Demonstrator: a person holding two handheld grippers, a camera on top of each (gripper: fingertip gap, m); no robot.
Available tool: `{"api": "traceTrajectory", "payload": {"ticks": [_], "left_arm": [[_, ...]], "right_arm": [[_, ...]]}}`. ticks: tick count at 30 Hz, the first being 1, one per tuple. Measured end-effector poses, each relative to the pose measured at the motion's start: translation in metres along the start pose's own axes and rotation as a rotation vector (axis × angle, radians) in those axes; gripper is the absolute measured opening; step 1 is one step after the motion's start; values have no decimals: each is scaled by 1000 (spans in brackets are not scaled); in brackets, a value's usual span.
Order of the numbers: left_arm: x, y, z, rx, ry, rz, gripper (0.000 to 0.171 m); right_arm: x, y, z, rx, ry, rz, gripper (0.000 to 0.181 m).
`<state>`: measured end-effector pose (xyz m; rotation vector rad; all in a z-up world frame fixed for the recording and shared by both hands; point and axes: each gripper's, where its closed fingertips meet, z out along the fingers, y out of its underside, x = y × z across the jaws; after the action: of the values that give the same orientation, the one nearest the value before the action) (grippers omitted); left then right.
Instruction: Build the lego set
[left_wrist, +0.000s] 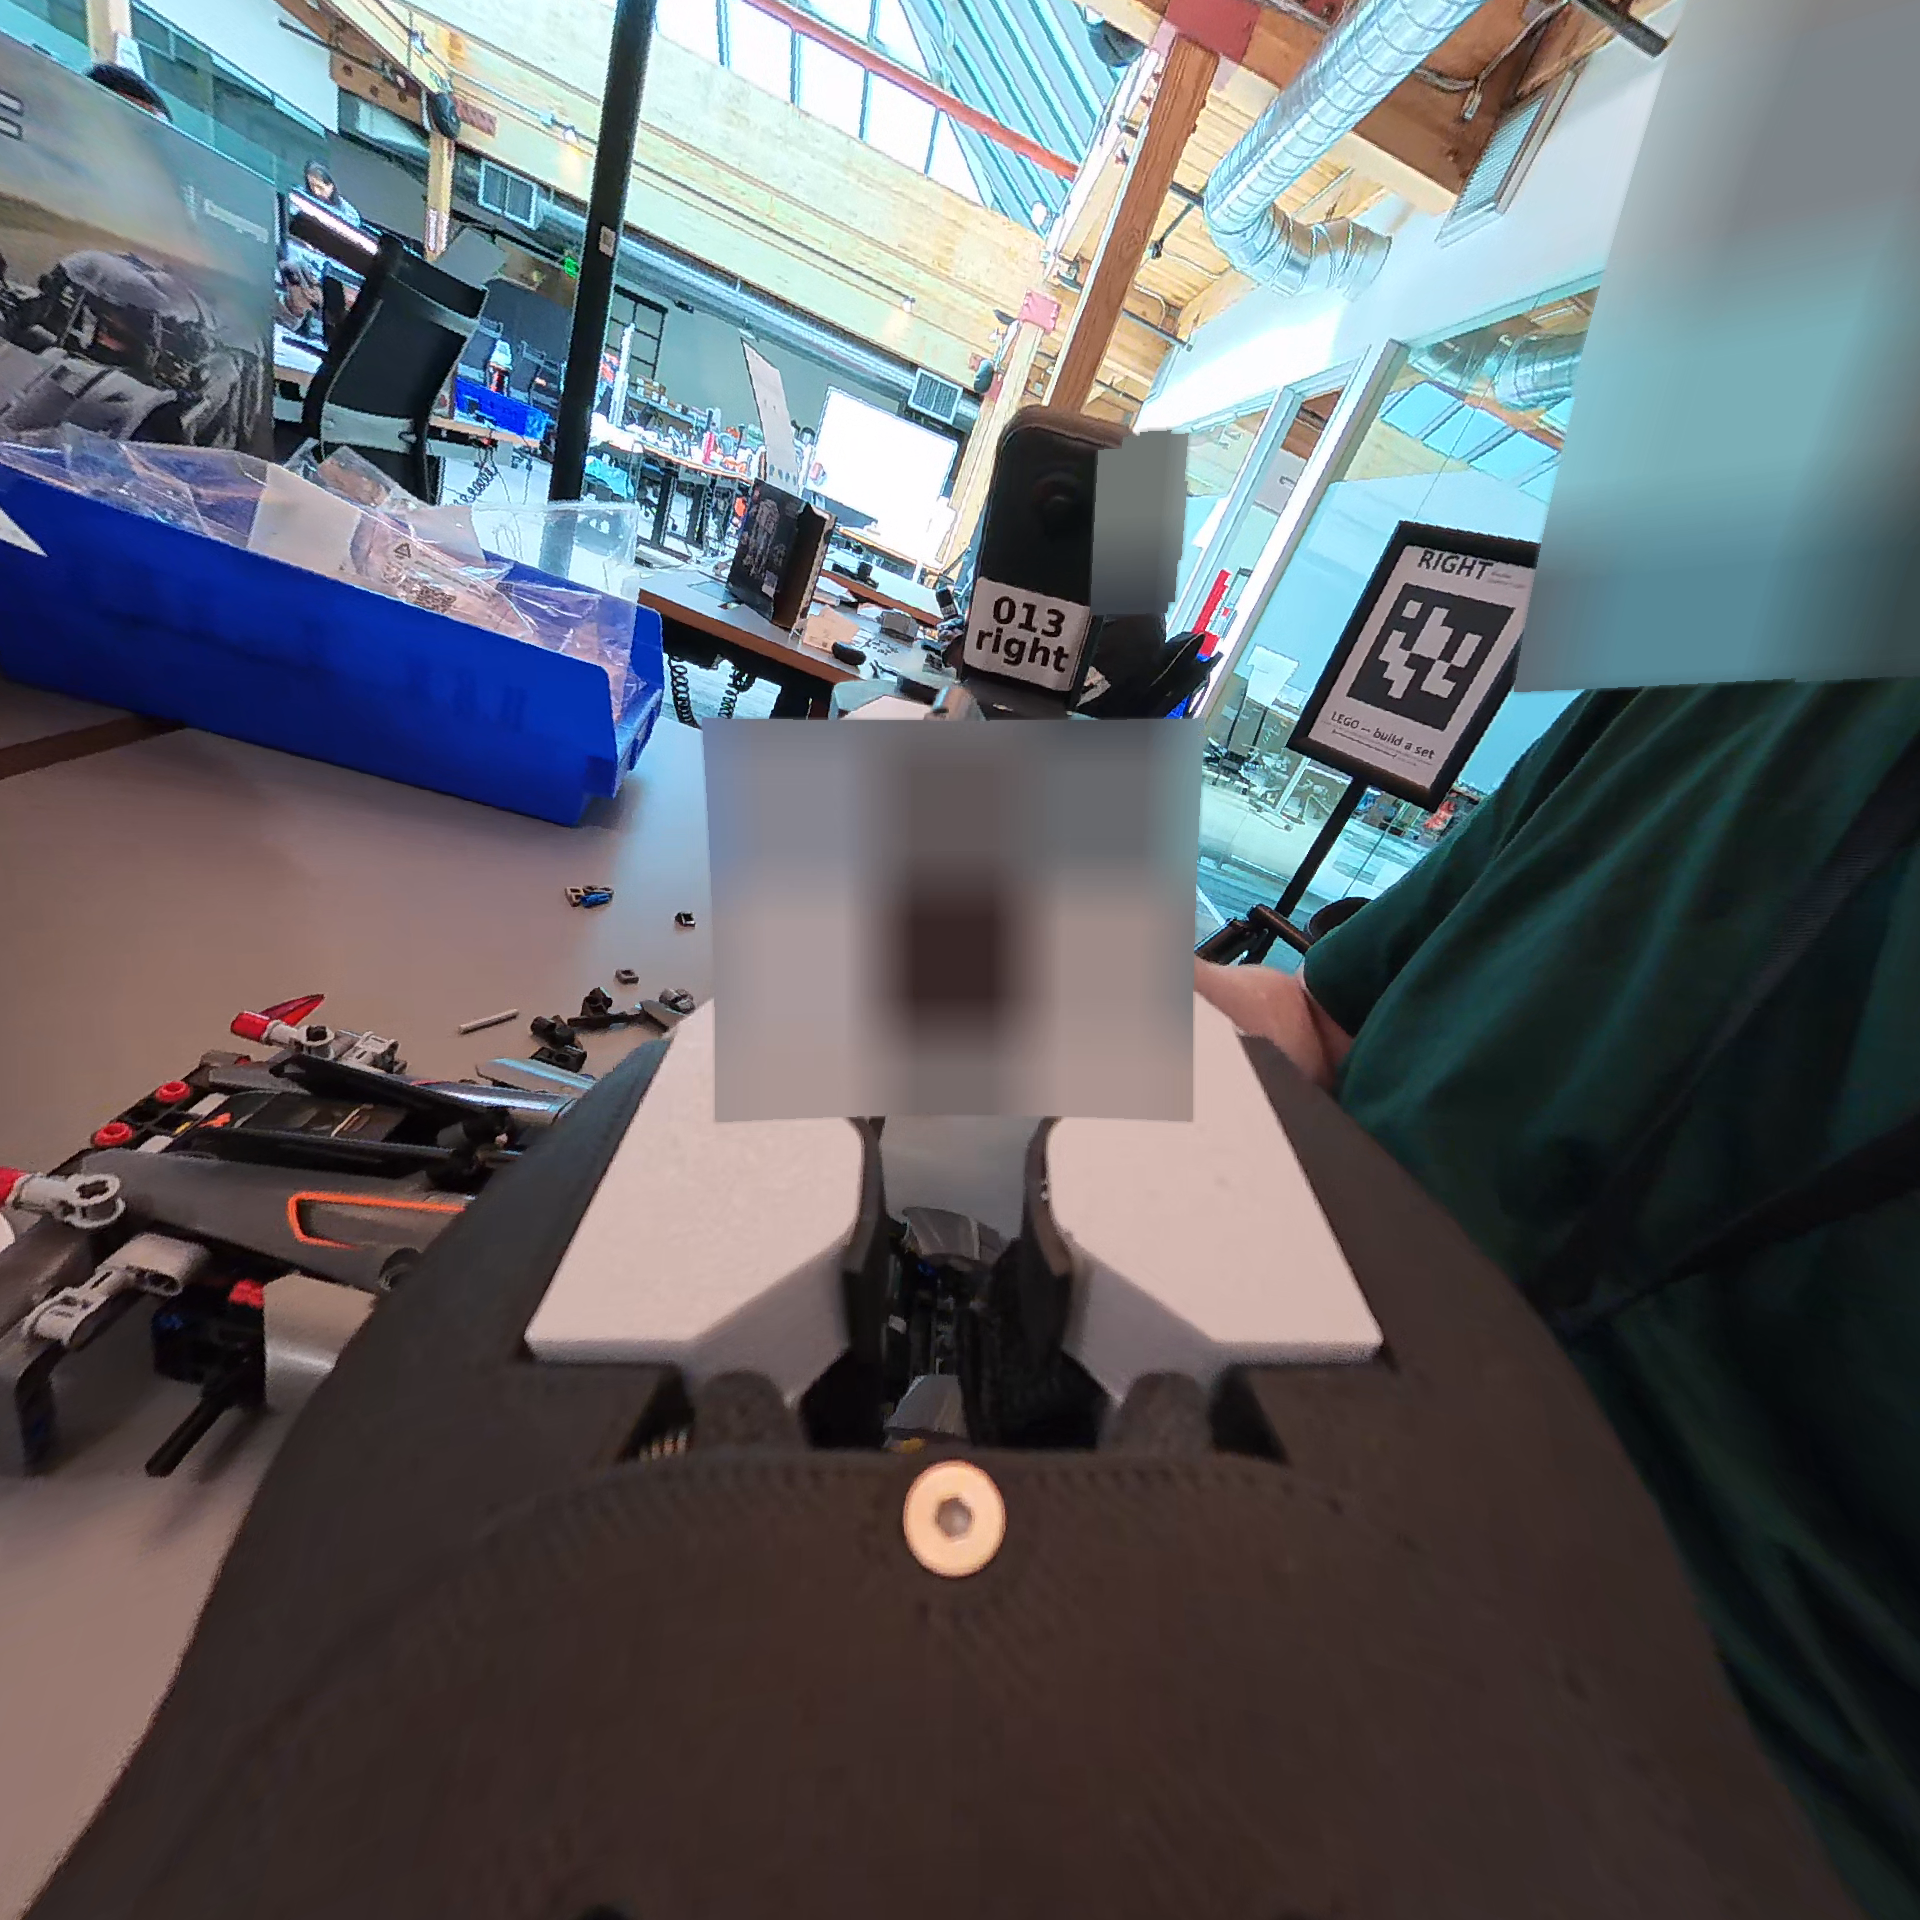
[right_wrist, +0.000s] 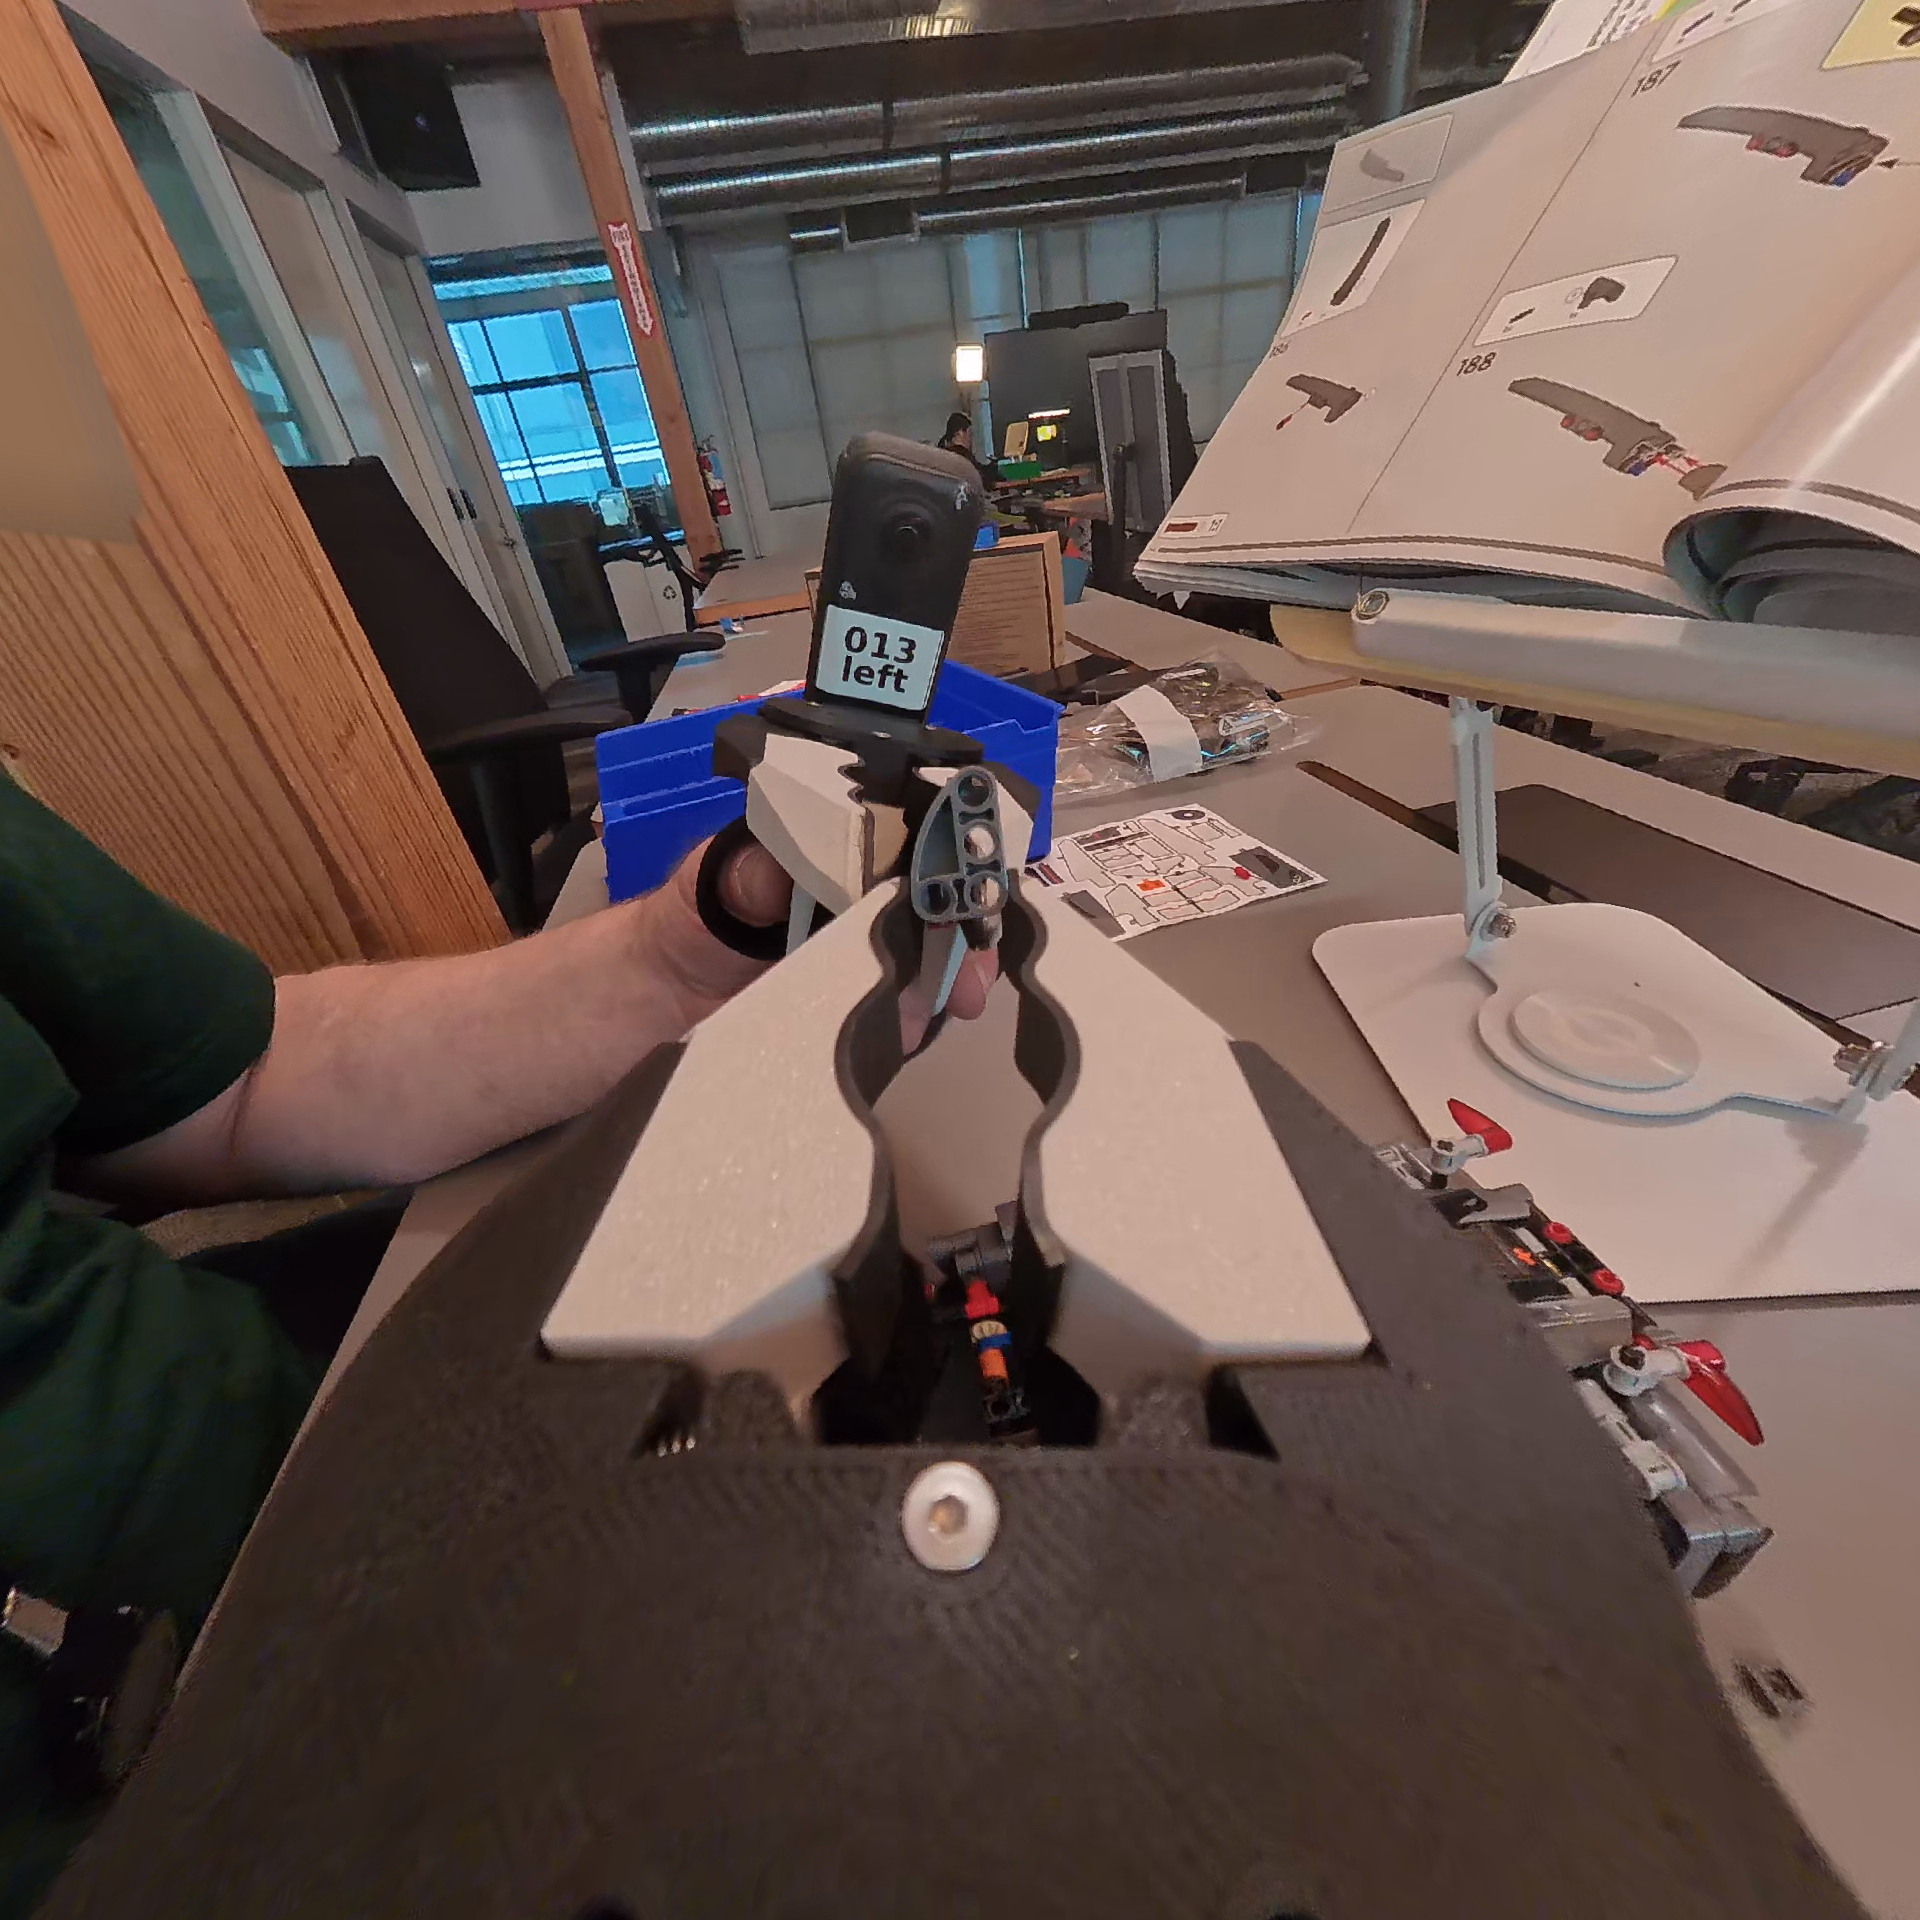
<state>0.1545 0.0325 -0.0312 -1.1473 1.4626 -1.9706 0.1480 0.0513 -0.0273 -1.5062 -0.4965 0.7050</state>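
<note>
My right gripper (right_wrist: 958, 914) is shut on a grey lego beam (right_wrist: 961, 847) with round holes and holds it upright at its tips, above the table. My left gripper (right_wrist: 871, 852) faces it just behind the beam, with its fingers together and nothing seen between them. In the left wrist view a mosaic patch hides both grippers' tips. The half-built dark grey model (left_wrist: 260, 1174) with orange and red parts lies on the table at the left. It also shows at the right of the right wrist view (right_wrist: 1579, 1309).
Small loose pieces (left_wrist: 592, 1018) lie beyond the model. A blue bin (left_wrist: 312, 644) with plastic bags stands behind. An open instruction book (right_wrist: 1558, 312) rests on a white stand (right_wrist: 1558, 1018). A sticker sheet (right_wrist: 1174, 873) and a parts bag (right_wrist: 1174, 727) lie farther back. A person's green sleeve (left_wrist: 1662, 1143) is close. The tips of both grippers are at nearly the same place. The half-built dark grey model (left_wrist: 260, 1174) is about equally far from each gripper, around 15 cm.
</note>
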Motion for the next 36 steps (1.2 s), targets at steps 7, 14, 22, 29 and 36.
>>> {"api": "traceTrajectory", "payload": {"ticks": [7,14,22,29,36], "left_arm": [[1,-1,0,8,37,-24,16],[4,0,0,12,58,-28,15],[4,2,0,5,67,-35,13],[5,4,1,-1,69,-34,13],[4,6,2,-5,73,-42,12]], "right_arm": [[0,-1,0,17,6,9,13],[-2,-1,-1,32,-4,7,14],[-1,1,-3,39,-2,16,18],[-2,3,-4,41,-16,32,18],[-3,5,-5,42,-41,61,16]]}}
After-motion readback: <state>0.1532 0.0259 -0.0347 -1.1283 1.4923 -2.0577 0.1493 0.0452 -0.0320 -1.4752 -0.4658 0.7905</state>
